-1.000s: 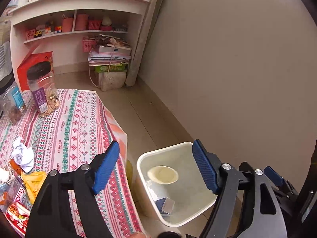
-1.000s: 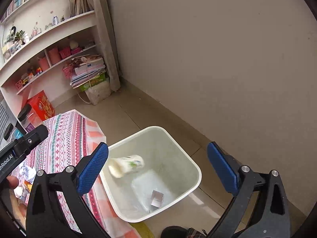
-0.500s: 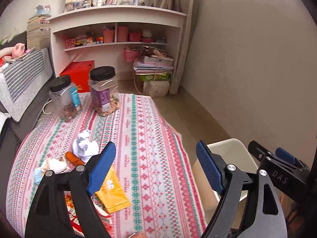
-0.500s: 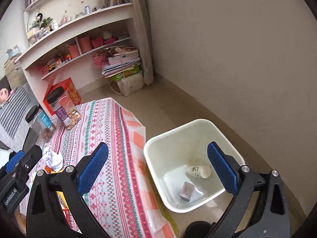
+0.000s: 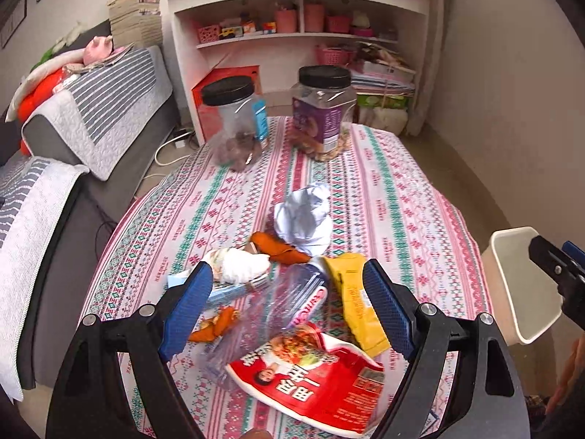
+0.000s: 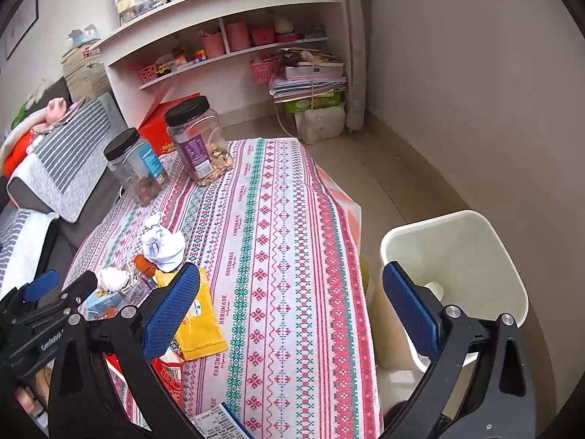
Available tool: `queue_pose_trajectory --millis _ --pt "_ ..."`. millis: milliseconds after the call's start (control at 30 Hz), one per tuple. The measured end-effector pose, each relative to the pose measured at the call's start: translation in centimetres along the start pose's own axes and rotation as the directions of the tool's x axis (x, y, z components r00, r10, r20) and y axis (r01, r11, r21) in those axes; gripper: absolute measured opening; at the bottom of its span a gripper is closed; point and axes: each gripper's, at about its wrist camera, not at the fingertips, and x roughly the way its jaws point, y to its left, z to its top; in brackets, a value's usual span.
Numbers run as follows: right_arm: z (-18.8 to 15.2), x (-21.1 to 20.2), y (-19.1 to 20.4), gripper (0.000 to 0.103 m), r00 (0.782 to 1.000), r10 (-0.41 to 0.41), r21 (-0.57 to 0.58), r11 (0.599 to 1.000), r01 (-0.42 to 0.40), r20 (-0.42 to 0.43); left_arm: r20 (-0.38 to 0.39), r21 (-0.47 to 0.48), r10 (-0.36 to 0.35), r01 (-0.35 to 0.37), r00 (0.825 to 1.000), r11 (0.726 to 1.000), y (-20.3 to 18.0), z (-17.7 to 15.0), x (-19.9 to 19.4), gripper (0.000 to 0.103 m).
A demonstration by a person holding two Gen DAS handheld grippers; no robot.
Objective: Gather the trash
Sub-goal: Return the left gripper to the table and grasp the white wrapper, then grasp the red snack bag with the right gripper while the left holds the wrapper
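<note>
Trash lies in a heap on the patterned tablecloth (image 5: 395,190): a crumpled white paper (image 5: 305,216), orange peel (image 5: 279,247), a white wad (image 5: 237,265), a clear plastic bag (image 5: 270,307), a yellow packet (image 5: 360,303) and a red noodle wrapper (image 5: 310,376). My left gripper (image 5: 289,305) hovers open above this heap, nothing between its blue pads. My right gripper (image 6: 289,311) is open and empty over the table's right side. Right of the table, on the floor, stands the white bin (image 6: 460,252) with a white item (image 6: 435,289) inside.
Two black-lidded clear jars (image 5: 321,109) (image 5: 236,120) stand at the table's far end. A grey striped sofa (image 5: 91,109) runs along the left. A white shelf unit (image 5: 299,14) and stacked papers (image 6: 310,80) fill the back wall. A printed slip (image 6: 215,424) lies at the near edge.
Both grippers have swung left, away from the bin and over the table. The left one now hangs above the trash heap; a cup dropped into the bin and lies there.
</note>
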Motion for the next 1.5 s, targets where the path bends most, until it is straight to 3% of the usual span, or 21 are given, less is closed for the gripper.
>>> queue_pose_trajectory --millis 200,367,567,733,767,833,933,1133,1267,1433,1500 --pt "-0.4 1.3 2.6 0.096 1.000 -0.002 -0.117 0.993 -0.001 -0.022 -0.111 -0.083 0.016 -0.026 0.994 0.996 4.7 0.9 4.4 0.082" --pt "-0.7 2.9 3.6 0.096 0.997 -0.003 -0.157 0.987 -0.009 -0.074 -0.198 -0.167 -0.038 0.005 0.979 0.986 7.1 1.5 8.1 0.082" --pt "-1.2 4.5 4.5 0.096 0.990 0.042 -0.161 0.985 -0.063 -0.132 -0.254 -0.266 -0.087 0.017 0.963 0.964 7.8 1.9 11.3 0.082" --pt "-2.4 5.1 6.4 0.096 0.977 0.106 -0.229 0.962 -0.149 -0.187 -0.320 -0.250 -0.066 -0.017 0.945 0.968 6.9 1.5 13.6 0.081" --pt "-2.8 5.2 6.9 0.096 0.971 0.125 -0.246 0.953 -0.175 -0.205 -0.327 -0.233 -0.044 -0.035 0.944 0.972 6.7 1.3 13.9 0.075" --pt "-3.6 5.5 7.8 0.096 0.954 0.171 -0.264 0.935 -0.235 -0.246 -0.311 -0.176 0.001 -0.059 0.950 0.983 6.3 1.2 13.8 0.061" --pt "-5.0 5.6 9.2 0.096 0.922 0.231 -0.284 0.903 -0.322 -0.312 -0.288 -0.175 -0.030 -0.021 0.957 0.984 6.5 1.2 12.8 0.055" --pt "-7.0 5.9 11.3 0.096 0.894 0.245 -0.333 0.864 -0.377 -0.376 -0.189 -0.146 -0.033 0.005 0.981 0.989 6.5 1.8 8.4 0.054" --pt "-8.0 6.5 11.3 0.096 0.862 0.256 -0.292 0.866 -0.406 -0.439 -0.130 -0.113 -0.045 0.030 0.990 0.993 6.2 2.3 5.7 0.054" --pt "-9.0 6.1 10.3 0.096 0.864 0.239 -0.286 0.876 -0.389 -0.444 -0.083 -0.072 -0.079 0.073 0.993 0.995 5.6 2.2 3.0 0.054" --pt "-8.9 6.5 9.9 0.096 0.849 0.264 -0.234 0.885 -0.402 -0.458 -0.072 -0.071 -0.093 0.088 0.993 0.994 5.4 2.0 2.2 0.054"
